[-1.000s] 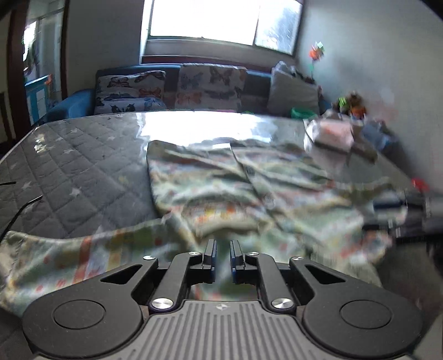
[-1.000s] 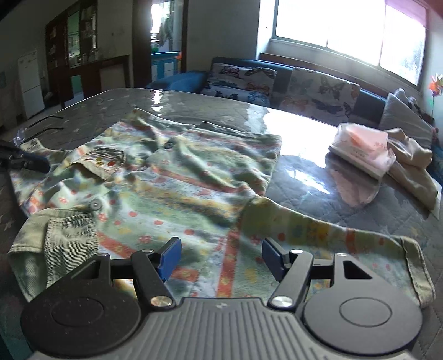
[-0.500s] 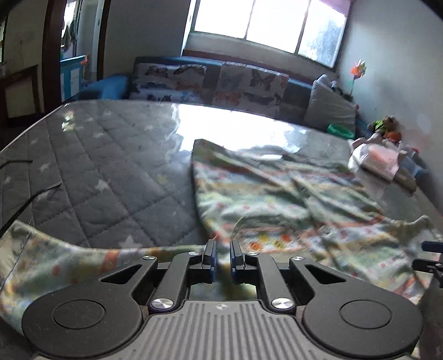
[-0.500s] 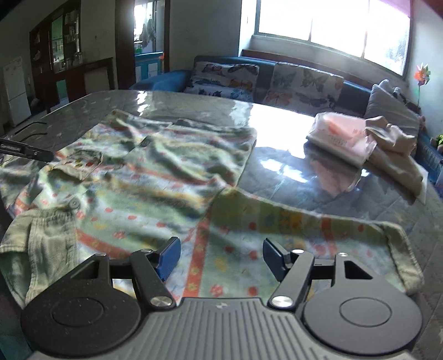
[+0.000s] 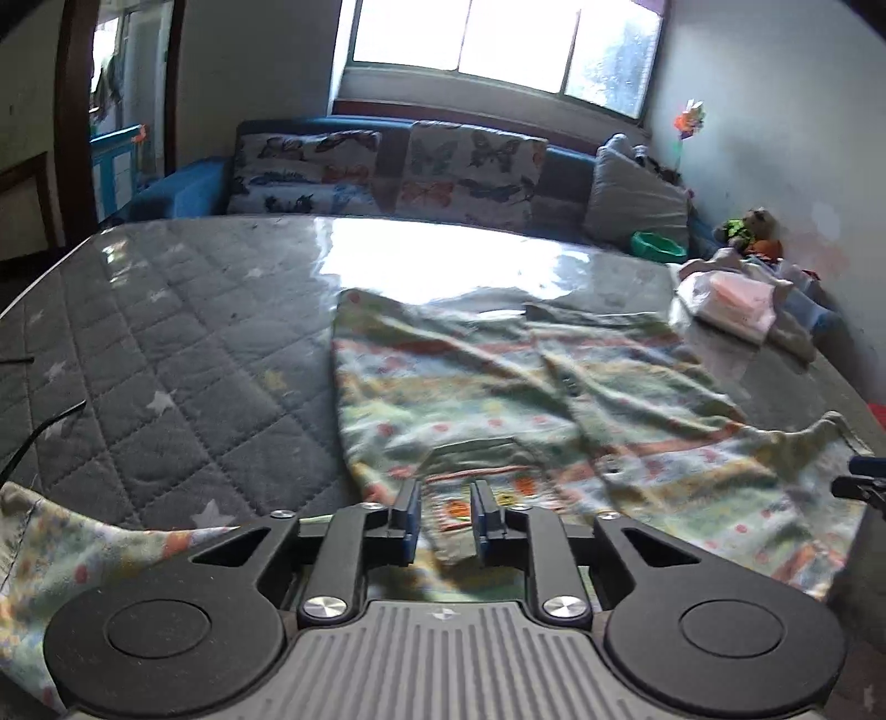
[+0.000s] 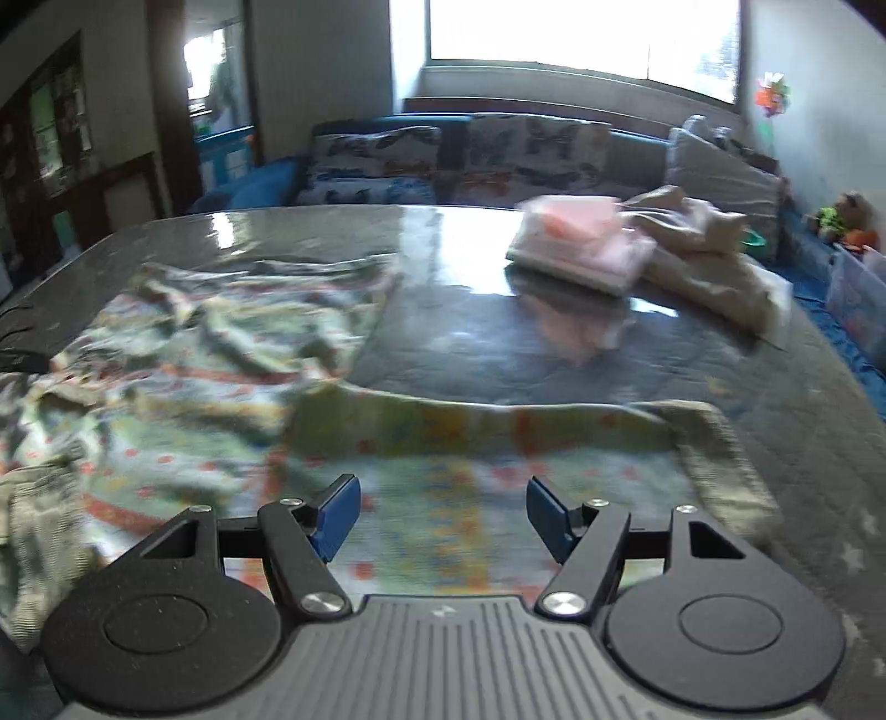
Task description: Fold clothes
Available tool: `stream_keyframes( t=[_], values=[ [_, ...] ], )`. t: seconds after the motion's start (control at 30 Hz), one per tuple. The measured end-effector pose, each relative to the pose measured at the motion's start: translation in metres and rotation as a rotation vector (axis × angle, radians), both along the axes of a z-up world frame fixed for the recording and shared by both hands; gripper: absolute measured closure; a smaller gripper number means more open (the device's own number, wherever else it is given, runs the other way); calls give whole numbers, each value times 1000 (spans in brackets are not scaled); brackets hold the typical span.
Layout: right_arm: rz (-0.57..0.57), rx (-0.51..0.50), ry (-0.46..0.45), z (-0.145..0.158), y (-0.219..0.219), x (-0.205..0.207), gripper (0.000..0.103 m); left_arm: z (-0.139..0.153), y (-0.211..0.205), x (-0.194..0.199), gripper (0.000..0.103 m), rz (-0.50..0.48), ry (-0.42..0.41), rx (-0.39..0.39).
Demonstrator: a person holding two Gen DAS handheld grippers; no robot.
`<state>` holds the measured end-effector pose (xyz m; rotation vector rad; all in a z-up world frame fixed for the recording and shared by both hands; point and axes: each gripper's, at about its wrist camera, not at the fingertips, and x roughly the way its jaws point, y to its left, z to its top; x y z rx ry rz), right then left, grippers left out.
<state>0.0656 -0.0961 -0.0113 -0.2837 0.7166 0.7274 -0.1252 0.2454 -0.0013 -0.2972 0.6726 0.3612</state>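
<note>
A patterned shirt (image 5: 526, 387) is spread over a grey quilted table (image 5: 166, 343), which is covered with a glossy clear sheet. The garment is pale green with bands of orange and red print, and it is rumpled across its middle. Its body is laid toward the table's near edge, with one sleeve (image 5: 83, 554) stretched toward the near left corner and the other sleeve (image 6: 498, 443) stretched toward the near right edge, where a ribbed cuff is seen at its end.

The left gripper (image 5: 446, 518) is held low over the shirt's chest pocket (image 5: 476, 482). Its jaws are parted by a narrow gap, and a fold of the shirt fabric is seen between the blue pads; whether the cloth is actually pinched cannot be told. The right gripper (image 6: 443, 515) is held above the right sleeve with its jaws spread wide, and nothing is gripped between them.

Toward the table's far right corner, a bagged pink bundle (image 6: 581, 243) is placed, and a beige garment (image 6: 714, 260) is heaped just beside it. Beyond the far edge, a sofa with butterfly cushions (image 5: 387, 171) is set under a bright window (image 5: 498, 50).
</note>
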Motion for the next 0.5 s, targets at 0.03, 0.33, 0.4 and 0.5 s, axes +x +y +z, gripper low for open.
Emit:
stream_keyframes(
  t=[0.03,0.33,0.4,0.5],
  values=[
    [-22,-9,-4,-2,-5,5,35,2,-4,0,79,-7,-3,0],
    [-154,15,-6,-5,-41,38,35,17,-36,12,71,-93,-22,-14],
    [-160,23,-16,-4,-38,46,35,20,-46,19,69,-118,-25,-12],
    [-173,31,-17,-6,-32,59,35,24,-62,28,66,-156,-28,-6]
  ],
)
